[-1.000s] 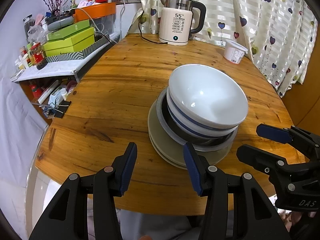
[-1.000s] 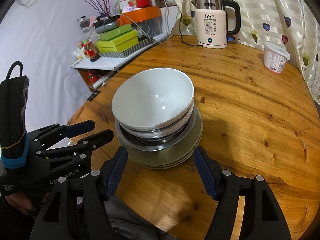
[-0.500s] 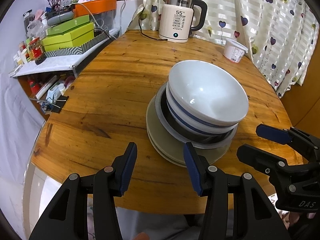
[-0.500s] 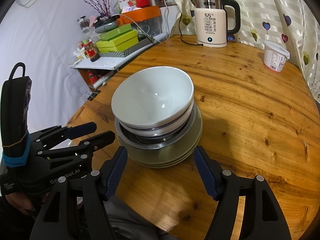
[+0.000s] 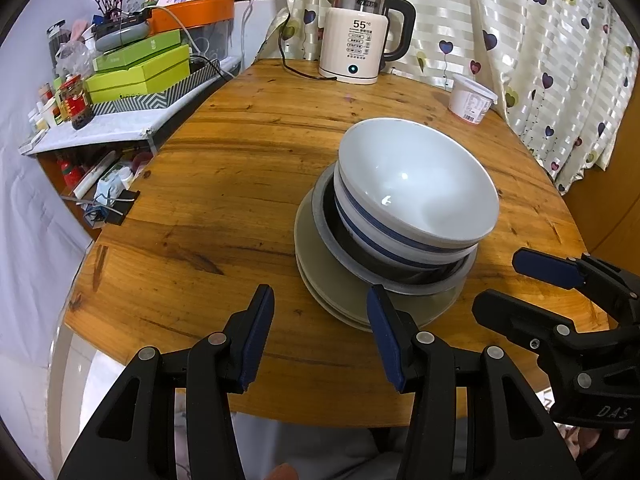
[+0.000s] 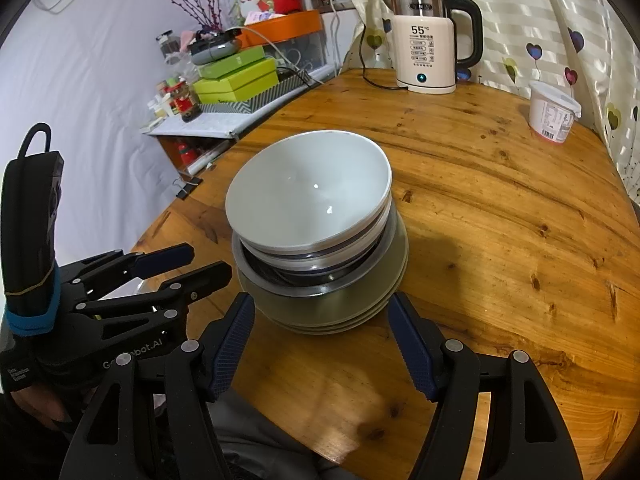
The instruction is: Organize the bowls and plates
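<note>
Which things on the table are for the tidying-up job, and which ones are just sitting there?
For the job:
white bowl on top
blue-striped bowl under it
metal bowl
stacked plates at the bottom
left gripper and right gripper, both open and empty

Just sitting there:
electric kettle
white tub
green boxes on the side shelf

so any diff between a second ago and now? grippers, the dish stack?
Nothing visibly changed. Both grippers hang open and empty at the near table edge, left gripper and right gripper, neither touching the stack. The white bowl sits on top of the nested bowls and plates, tilted as before. Kettle and tub are unmoved.
</note>
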